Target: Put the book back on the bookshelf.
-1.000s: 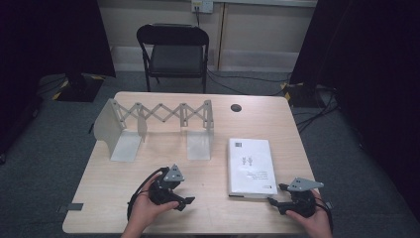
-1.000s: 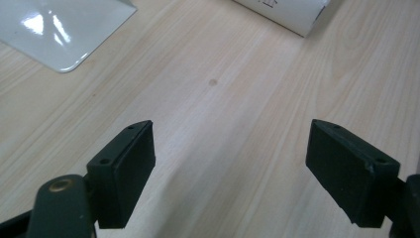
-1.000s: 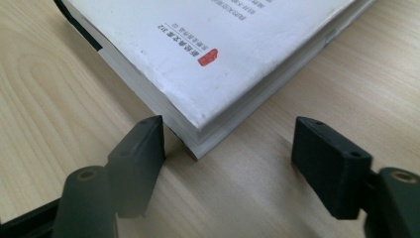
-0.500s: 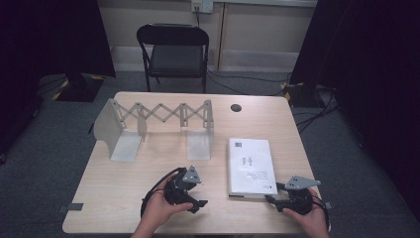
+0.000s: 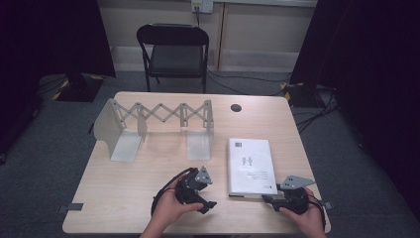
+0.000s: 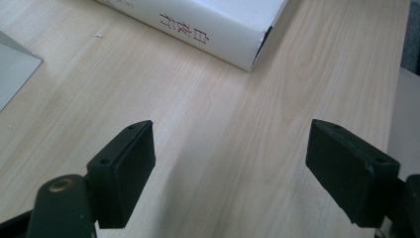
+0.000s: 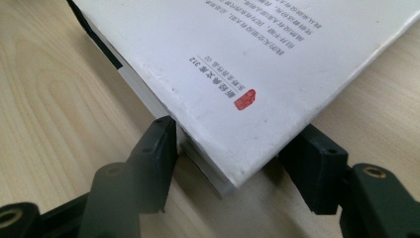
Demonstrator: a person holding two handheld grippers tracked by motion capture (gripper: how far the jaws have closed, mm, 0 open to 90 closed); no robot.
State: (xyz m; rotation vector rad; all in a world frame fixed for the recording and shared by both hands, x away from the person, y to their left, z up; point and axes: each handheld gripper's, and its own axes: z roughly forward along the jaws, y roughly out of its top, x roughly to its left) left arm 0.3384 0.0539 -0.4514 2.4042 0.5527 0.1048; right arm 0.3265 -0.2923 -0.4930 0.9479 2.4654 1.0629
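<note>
We see a metal expanding rack [image 5: 158,121] on the bench [image 5: 124,198], far-left area, running along toward the far edge's middle. A dark round hole [image 5: 236,107] sits near the far edge, right of the rack.

Left tool [image 5: 208,204] is by the near edge, about mid-bench, just left of the book; our hand [image 5: 168,210] grips it. In the left gripper view [image 6: 230,163] its jaws stand well apart over bare wood, nothing between them. Book spine ahead carries red characters, too small for us to read.

White book [image 5: 251,166] lies flat on the bench's right half, its near end close to the near edge.

Right tool [image 5: 267,198] is at the book's near-right corner. In the right gripper view [image 7: 233,168] its jaws have just been closing, with that corner [image 7: 233,148] between them; the left pad touches the page edge, the right sits at the cover edge. Whether both press, we can't tell. The cover shows a red seal, Chinese text and "312".
</note>
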